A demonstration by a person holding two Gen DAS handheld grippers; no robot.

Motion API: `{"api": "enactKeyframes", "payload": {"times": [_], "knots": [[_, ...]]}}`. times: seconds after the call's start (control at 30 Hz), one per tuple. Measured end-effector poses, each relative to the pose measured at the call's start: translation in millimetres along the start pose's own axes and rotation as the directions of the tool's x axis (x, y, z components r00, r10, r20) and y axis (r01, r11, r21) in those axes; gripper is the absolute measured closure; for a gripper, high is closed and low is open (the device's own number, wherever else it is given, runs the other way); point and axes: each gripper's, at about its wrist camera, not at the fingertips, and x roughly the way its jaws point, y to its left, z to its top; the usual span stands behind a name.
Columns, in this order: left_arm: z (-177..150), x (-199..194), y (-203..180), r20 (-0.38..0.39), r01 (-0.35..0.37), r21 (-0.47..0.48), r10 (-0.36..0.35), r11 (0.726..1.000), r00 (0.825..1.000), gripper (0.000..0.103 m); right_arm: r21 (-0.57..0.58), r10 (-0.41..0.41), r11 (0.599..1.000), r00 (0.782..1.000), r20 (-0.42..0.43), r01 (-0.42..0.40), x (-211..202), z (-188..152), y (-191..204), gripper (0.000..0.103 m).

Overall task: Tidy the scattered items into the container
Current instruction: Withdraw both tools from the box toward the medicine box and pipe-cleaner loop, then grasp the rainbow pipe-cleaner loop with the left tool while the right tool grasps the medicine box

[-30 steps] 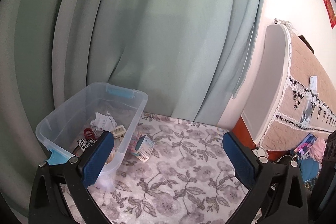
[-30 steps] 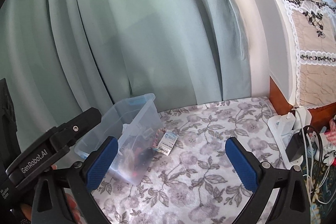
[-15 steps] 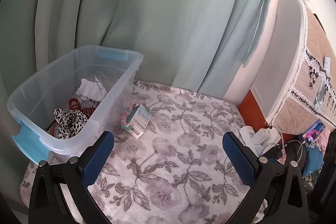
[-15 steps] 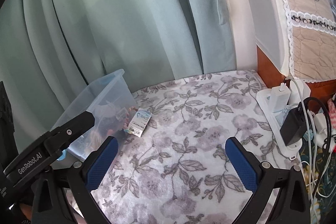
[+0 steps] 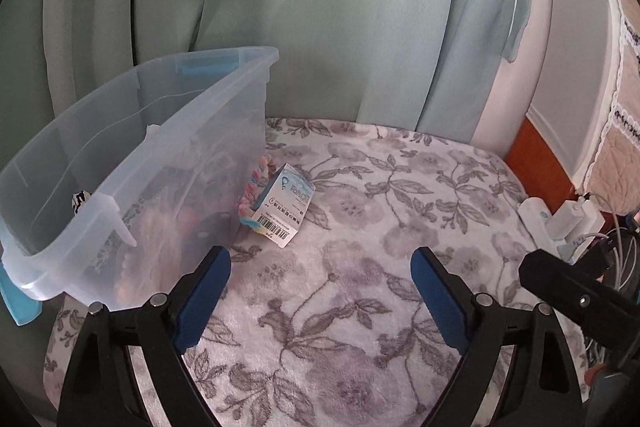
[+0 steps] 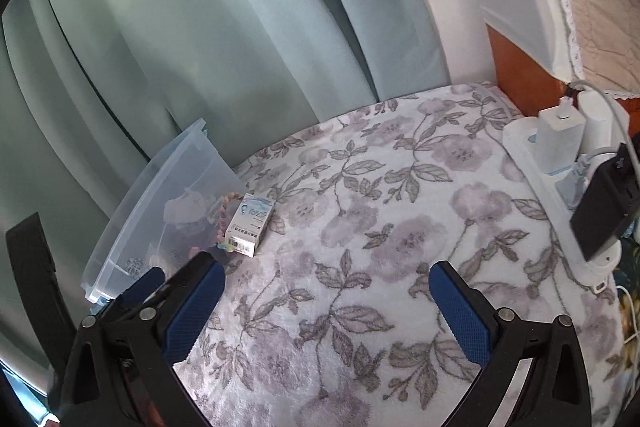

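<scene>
Both tongs spread wide, holding nothing: left gripper (image 5: 320, 279), right gripper (image 6: 326, 287). Clear plastic bin with blue latches (image 5: 132, 163) at left of frame. Small white-and-blue cardboard box (image 5: 286, 207) centre-left, leaning on the bin's wall, long axis running upper right to lower left, ahead and left of both, apparently nearer the left. Pastel braided hair tie (image 5: 252, 195) wedged between box and bin.

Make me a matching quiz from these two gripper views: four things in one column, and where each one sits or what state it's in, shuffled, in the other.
Things
1. small box
2. pastel scrunchie
3. clear bin
4. power strip

Places or states
A. along the right edge of the floral cloth, chargers plugged in
B. wedged between bin wall and box
C. by the curtain, holding items
D. on the cloth, leaning against the scrunchie

Pairs: 1-D, 2-B, 3-C, 4-A
</scene>
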Motion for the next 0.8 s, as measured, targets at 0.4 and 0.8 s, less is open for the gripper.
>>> {"api": "enactKeyframes", "payload": {"times": [0.4,0.8], "knots": [[-2,33,-2,0.063,-0.314,-0.095,0.320,0.945,0.945,0.011,-0.027,0.176,0.983,0.972,-0.154,-0.182,85,23,18,0.015],[3,62,-9,0.058,-0.440,-0.134,0.450,0.888,0.891,0.011,0.027,0.326,0.941,0.883,-0.336,-0.337,170,38,27,0.022]]}}
